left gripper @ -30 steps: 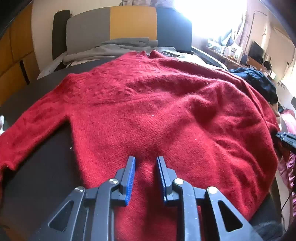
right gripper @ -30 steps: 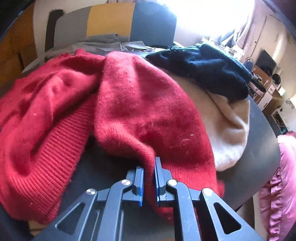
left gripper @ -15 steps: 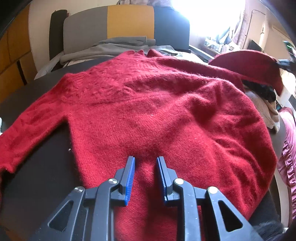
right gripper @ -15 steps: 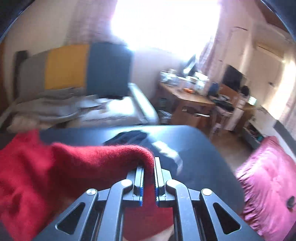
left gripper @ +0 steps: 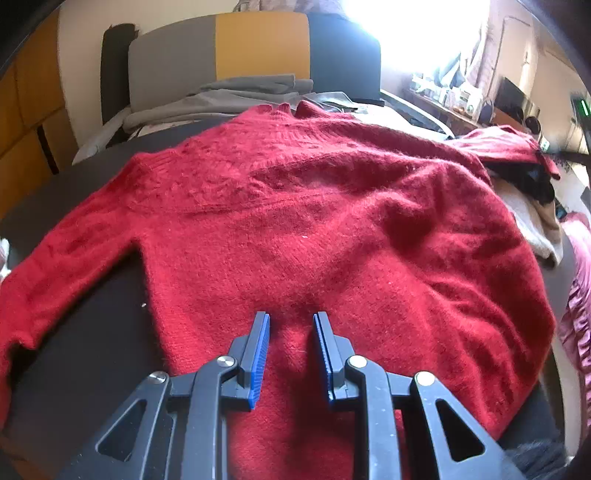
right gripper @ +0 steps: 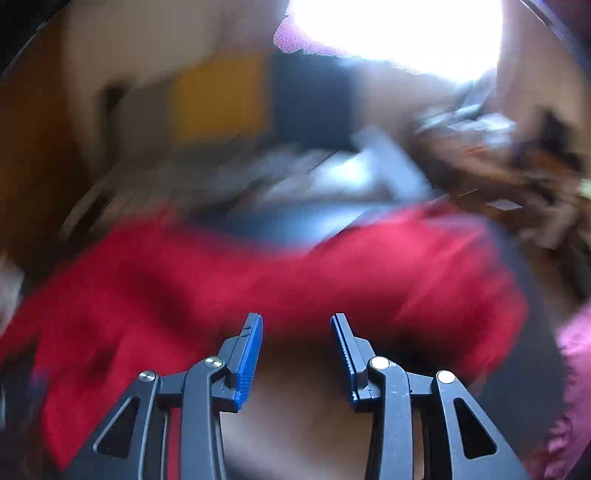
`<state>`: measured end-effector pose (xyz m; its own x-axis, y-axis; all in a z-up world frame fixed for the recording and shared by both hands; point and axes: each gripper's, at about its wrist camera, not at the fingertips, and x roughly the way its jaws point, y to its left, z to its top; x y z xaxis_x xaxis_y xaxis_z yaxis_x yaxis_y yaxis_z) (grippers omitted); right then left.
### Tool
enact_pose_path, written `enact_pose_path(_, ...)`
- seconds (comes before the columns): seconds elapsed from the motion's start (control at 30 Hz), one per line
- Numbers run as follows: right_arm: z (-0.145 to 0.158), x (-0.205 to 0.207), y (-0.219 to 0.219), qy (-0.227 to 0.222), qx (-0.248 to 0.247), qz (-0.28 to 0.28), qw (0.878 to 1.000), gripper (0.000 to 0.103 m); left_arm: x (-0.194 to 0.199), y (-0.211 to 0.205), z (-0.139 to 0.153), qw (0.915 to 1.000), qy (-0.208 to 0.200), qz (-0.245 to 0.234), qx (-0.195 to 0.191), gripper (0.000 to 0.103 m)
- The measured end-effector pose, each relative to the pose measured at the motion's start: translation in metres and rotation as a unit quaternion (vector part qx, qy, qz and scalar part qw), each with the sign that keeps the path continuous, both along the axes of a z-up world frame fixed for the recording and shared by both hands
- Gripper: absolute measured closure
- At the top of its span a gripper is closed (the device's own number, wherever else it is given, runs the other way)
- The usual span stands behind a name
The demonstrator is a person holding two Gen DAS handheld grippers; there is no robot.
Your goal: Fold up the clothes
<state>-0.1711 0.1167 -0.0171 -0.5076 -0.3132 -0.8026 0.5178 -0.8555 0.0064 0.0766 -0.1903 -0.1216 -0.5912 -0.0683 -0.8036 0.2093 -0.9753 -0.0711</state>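
A sofa (left gripper: 258,48) with grey, yellow and dark blue back panels stands behind the dark table (left gripper: 92,325), under a glaring window (left gripper: 417,33). To the right, a cluttered desk (left gripper: 454,107) lines the wall, and a pink ruffled cushion (left gripper: 576,332) sits beside the table.

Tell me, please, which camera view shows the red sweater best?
The left wrist view: the red sweater lies sharp and spread out on the dark table, collar, one sleeve and body all visible. The right wrist view gives only a motion-blurred red band beyond the open right gripper.
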Motion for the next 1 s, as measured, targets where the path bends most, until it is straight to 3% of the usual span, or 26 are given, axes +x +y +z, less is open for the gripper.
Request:
enact_pose_path(0.07,-0.038,0.037,-0.029,-0.039,0.03,0.061,0.997,0.076,0.001,-0.001,0.0,1.0,-0.001,-0.003,-0.001,0.079)
enact_pose_path(0.13,-0.067,0.06,-0.051,-0.053,0.053,0.099,0.992,0.078,0.001,-0.001,0.0,1.0,-0.001,-0.005,-0.003,0.079)
enact_pose_path(0.23,-0.091,0.077,-0.078,-0.034,0.088,0.123,0.988,0.077,0.003,-0.001,0.0,0.9999,0.0,-0.008,-0.008,0.079)
enact_pose_path(0.33,-0.092,0.074,-0.079,-0.024,0.077,0.103,0.991,0.076,0.004,0.002,-0.003,0.9997,-0.001,-0.014,-0.02,0.079)
enact_pose_path(0.4,-0.091,0.079,-0.081,-0.016,0.094,0.107,0.99,0.077,0.004,0.002,-0.004,0.9996,0.0,-0.015,-0.023,0.079)
enact_pose_path(0.47,-0.091,0.086,-0.083,-0.01,0.117,0.112,0.987,0.091,0.003,0.002,-0.005,0.9995,0.0,-0.017,-0.026,0.078)
enact_pose_path(0.67,-0.096,0.131,-0.058,-0.069,0.136,0.118,0.981,0.094,-0.001,-0.011,-0.005,0.9977,-0.015,-0.055,-0.036,0.073)
enact_pose_path(0.77,-0.096,0.165,-0.041,-0.125,0.14,0.137,0.973,0.095,-0.004,-0.022,-0.005,0.9957,-0.031,-0.071,-0.05,0.071)
enact_pose_path(0.9,-0.091,0.204,-0.022,-0.222,0.094,0.166,0.956,0.094,-0.004,-0.039,-0.004,0.9957,-0.048,-0.066,-0.045,0.071)
enact_pose_path(0.97,-0.076,0.194,-0.012,-0.229,0.047,0.143,0.962,0.093,-0.002,-0.045,-0.002,0.9967,-0.05,-0.051,-0.039,0.071)
enact_pose_path(1.0,-0.067,0.181,-0.008,-0.206,0.033,0.122,0.97,0.092,-0.001,-0.046,0.0,0.9972,-0.048,-0.042,-0.038,0.072)
